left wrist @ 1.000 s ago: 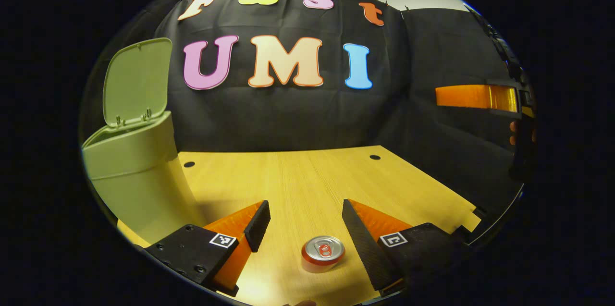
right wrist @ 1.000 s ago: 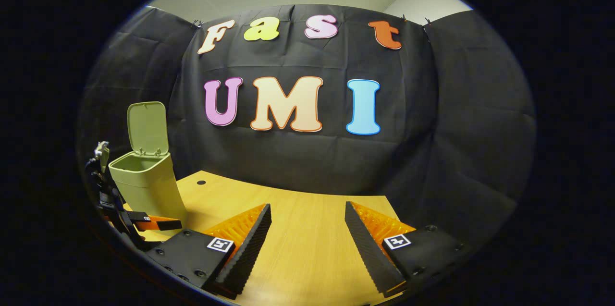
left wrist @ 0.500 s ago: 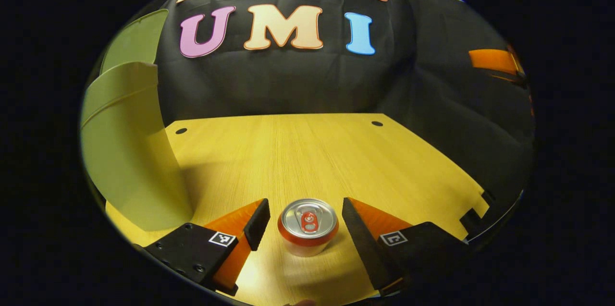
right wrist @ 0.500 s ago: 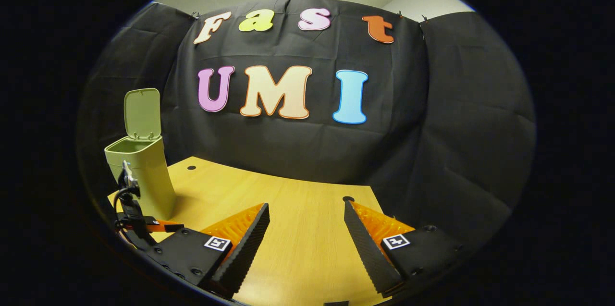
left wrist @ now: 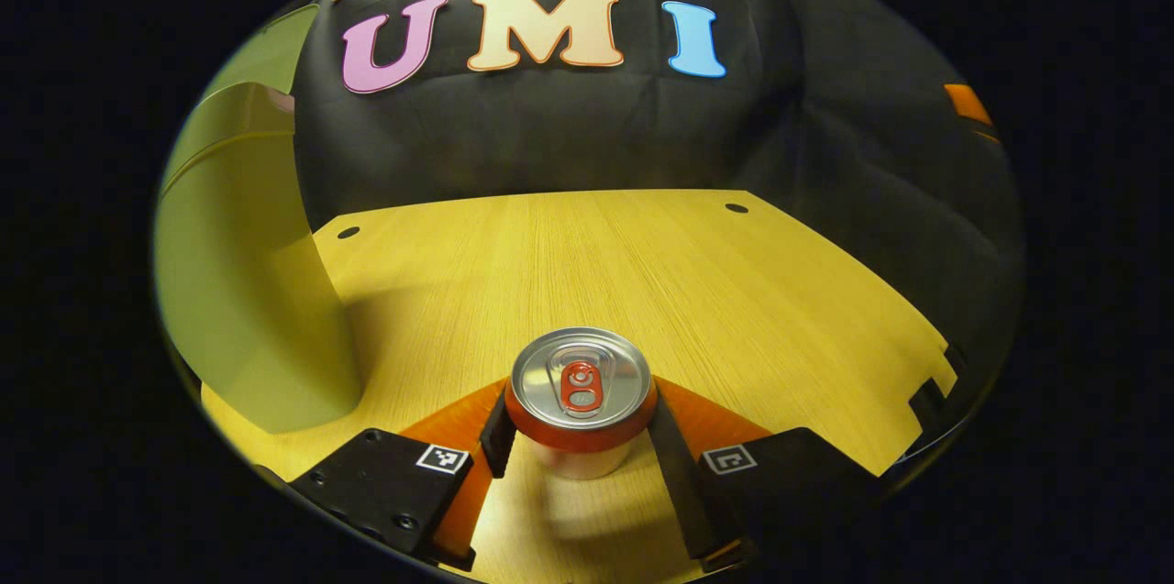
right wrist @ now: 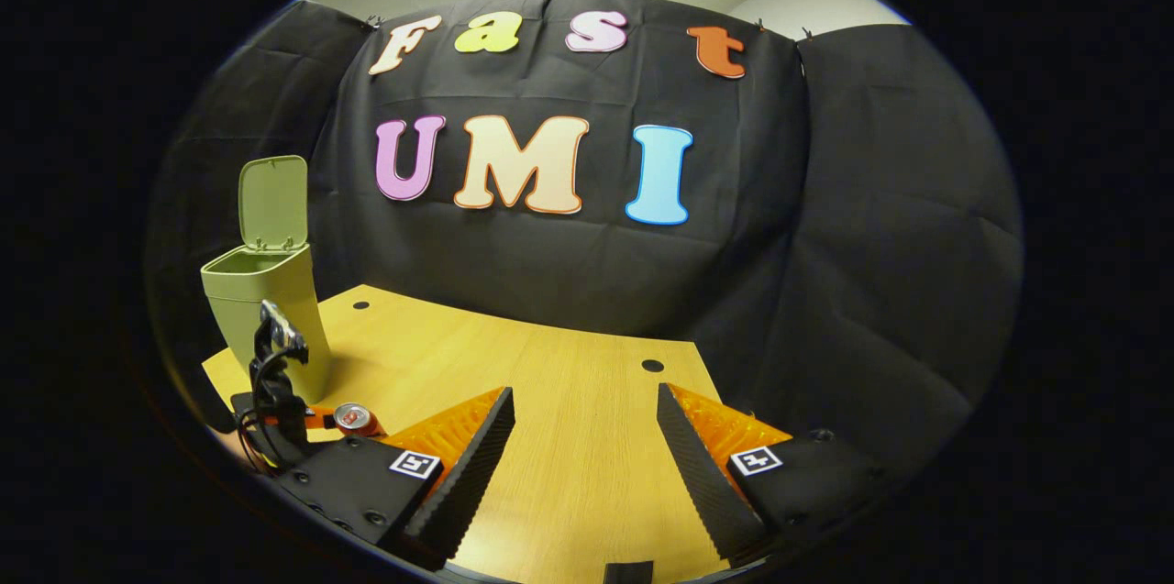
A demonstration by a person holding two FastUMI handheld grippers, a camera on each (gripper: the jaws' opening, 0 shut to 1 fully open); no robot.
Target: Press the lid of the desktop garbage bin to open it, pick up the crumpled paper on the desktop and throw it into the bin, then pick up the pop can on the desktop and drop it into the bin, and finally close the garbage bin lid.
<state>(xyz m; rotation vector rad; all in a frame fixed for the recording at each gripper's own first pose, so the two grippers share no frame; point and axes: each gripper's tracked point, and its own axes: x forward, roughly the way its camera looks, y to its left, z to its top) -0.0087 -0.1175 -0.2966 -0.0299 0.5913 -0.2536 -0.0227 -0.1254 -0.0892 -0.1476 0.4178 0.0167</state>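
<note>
- Left claw (left wrist: 580, 424): in the left gripper view its two fingers stand on either side of the pop can (left wrist: 580, 401), each finger's inner face drawn in against the can's wall. Contact appears made on both sides, though the can's wide rim hides the exact touch lines.
- Pop can: upright on the wooden bench (left wrist: 642, 272), silver top and red pull tab facing up, red band below the rim. It sits near the bench's front edge, between the fingers of the left claw.
- Garbage bin (left wrist: 243, 263): pale green, standing on the bench to the left of the can and apart from it. In the right gripper view the bin (right wrist: 266, 309) has its lid (right wrist: 271, 202) raised upright at the back, mouth open.
- Right claw (right wrist: 585, 446): fingers spread wide with nothing between them, held above the bare bench surface, well apart from the bin.
- The right gripper view also takes in the left claw (right wrist: 316, 420) low at the left edge, in front of the bin, with the can (right wrist: 353, 419) at its tip.
- Bench: light wood grain with small dark round holes near the far edge (left wrist: 736, 208).
- An orange part of the right claw shows at the far right edge of the left gripper view (left wrist: 968, 104).
</note>
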